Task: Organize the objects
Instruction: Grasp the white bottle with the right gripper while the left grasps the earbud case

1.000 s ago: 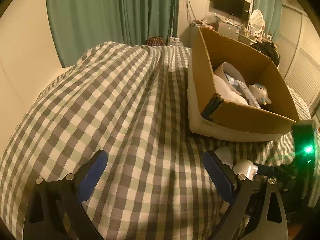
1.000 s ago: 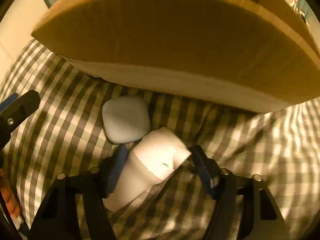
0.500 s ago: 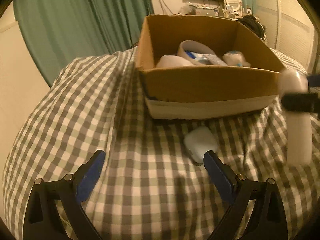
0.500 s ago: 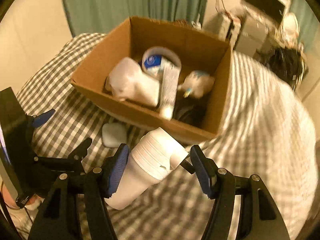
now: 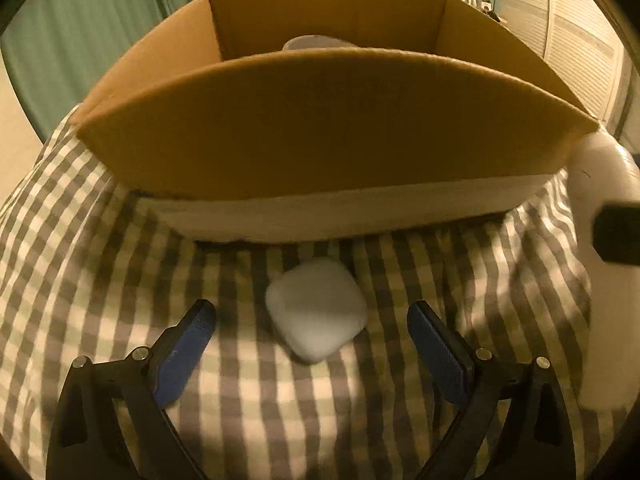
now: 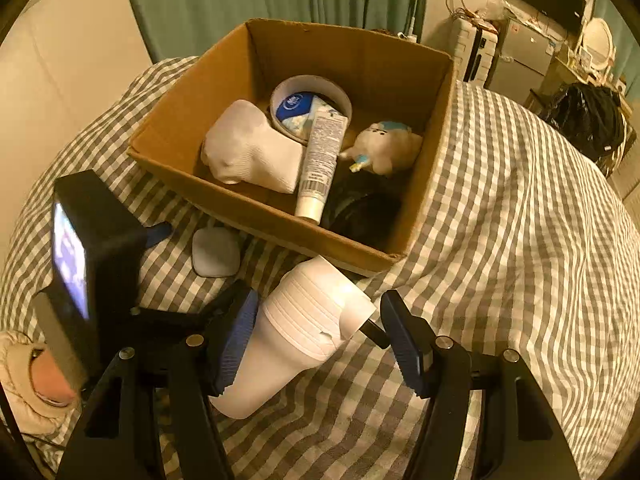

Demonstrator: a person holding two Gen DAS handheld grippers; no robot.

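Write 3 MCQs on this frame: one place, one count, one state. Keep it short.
1. The small white case lies:
A. inside the cardboard box
B. on the checked cover in front of the cardboard box
C. on the floor

2. Hand-held grippers carrying something:
A. none
B. one
C. two

3. The left hand-held gripper is:
A. open
B. shut on the case
C. shut on a tube

Key: B, case rests on the checked cover; B, only the right hand-held gripper grips the white bottle; A, fingers spread either side of the case.
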